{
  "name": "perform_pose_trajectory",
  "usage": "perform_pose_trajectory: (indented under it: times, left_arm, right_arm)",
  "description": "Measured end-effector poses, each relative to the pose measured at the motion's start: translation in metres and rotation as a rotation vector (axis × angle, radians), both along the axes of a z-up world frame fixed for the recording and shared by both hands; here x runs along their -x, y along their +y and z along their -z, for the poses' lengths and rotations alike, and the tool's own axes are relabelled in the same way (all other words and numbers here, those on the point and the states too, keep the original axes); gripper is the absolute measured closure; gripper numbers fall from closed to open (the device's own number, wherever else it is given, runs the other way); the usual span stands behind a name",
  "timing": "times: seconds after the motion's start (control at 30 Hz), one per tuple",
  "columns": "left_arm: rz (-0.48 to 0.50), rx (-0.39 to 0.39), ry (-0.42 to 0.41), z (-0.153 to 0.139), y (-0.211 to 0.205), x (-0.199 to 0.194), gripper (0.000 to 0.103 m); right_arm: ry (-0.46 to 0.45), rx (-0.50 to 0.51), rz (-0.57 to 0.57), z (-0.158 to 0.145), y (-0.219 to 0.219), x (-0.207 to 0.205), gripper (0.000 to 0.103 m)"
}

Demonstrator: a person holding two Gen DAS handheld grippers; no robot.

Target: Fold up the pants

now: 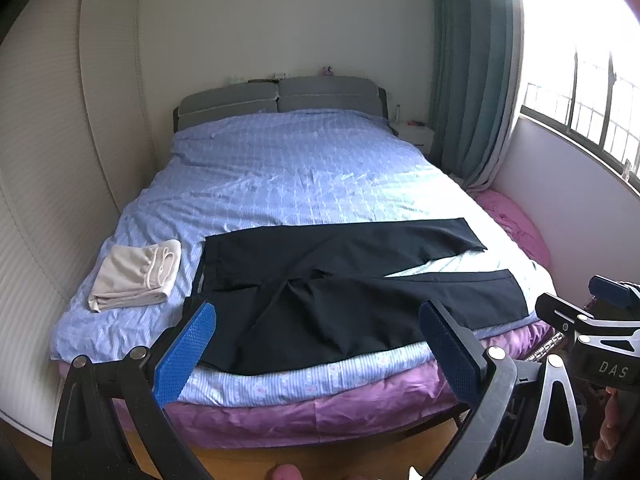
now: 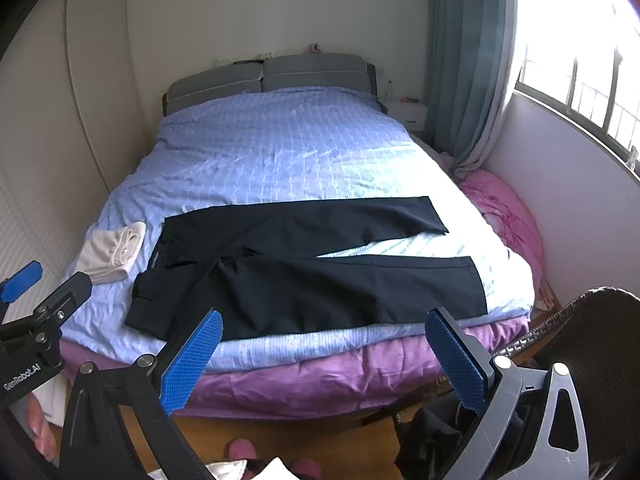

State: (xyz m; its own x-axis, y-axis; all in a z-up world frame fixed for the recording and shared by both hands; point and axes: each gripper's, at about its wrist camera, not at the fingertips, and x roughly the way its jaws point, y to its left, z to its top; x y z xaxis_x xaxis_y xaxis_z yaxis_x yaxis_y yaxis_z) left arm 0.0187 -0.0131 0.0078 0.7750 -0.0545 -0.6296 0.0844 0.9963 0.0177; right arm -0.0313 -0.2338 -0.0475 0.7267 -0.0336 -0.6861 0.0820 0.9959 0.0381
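We hold the left claw (image 1: 316, 344) and right claw (image 2: 324, 354) spread wide over the bed's (image 2: 280, 148) foot, black trousers (image 2: 304, 272) flat at twelve o'clock.

Headboard items (image 1: 280, 77) too small to ID; nightstand clutter (image 2: 406, 100) too.

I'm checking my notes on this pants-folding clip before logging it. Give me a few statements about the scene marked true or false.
1. The black pants lie spread flat on the bed, legs apart. True.
2. The left gripper is clamped on the waistband. False: its jaws are open and hold nothing.
3. A folded beige garment lies beside the pants' waist end. True.
4. The right gripper holds a pant leg. False: it is open, short of the bed.
5. The bed cover is red. False: blue.
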Motion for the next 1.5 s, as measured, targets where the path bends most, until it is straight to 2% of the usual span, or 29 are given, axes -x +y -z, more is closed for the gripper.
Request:
perform_pose_trajectory:
  times: [0.23, 0.37, 0.5, 0.63, 0.77, 0.9, 1.03, 1.13, 1.27, 1.43, 1.5]
  left_arm:
    - [0.003, -0.022, 0.057, 0.014, -0.001, -0.029, 0.0]
    - [0.048, -0.042, 0.062, 0.021, -0.007, -0.067, 0.0]
    - [0.109, -0.041, 0.065, 0.027, -0.02, -0.118, 0.0]
    - [0.188, -0.044, 0.088, 0.034, -0.047, -0.173, 0.0]
    - [0.256, -0.031, 0.122, 0.04, -0.085, -0.227, 0.0]
    - [0.309, -0.029, 0.114, 0.051, -0.139, -0.284, 0.0]
    - [0.321, -0.068, 0.116, 0.073, -0.201, -0.342, 0.0]
    - [0.316, -0.052, 0.178, 0.103, -0.254, -0.395, 0.0]
    - [0.295, -0.067, 0.256, 0.144, -0.307, -0.447, 0.0]
    - [0.276, -0.084, 0.361, 0.204, -0.357, -0.502, 0.0]
    - [0.272, -0.113, 0.4, 0.231, -0.378, -0.526, 0.0]
  right_arm:
    - [0.053, -0.031, -0.004, 0.015, 0.002, -0.029, 0.001]
    - [0.059, -0.062, -0.008, 0.025, 0.001, -0.058, 0.001]
    - [0.065, -0.039, 0.023, 0.032, -0.008, -0.097, 0.001]
    - [0.054, -0.019, 0.087, 0.033, -0.031, -0.136, 0.001]
    - [0.054, -0.015, 0.15, 0.038, -0.077, -0.183, 0.001]
    - [0.066, -0.004, 0.139, 0.048, -0.129, -0.239, 0.001]
    - [0.074, 0.027, 0.093, 0.07, -0.184, -0.307, 0.001]
    - [0.091, 0.031, 0.053, 0.091, -0.218, -0.354, 0.001]
    - [0.114, 0.075, 0.031, 0.13, -0.269, -0.418, 0.001]
    - [0.135, 0.041, 0.003, 0.182, -0.327, -0.476, 0.001]
    - [0.16, 0.002, 0.009, 0.207, -0.353, -0.499, 0.003]
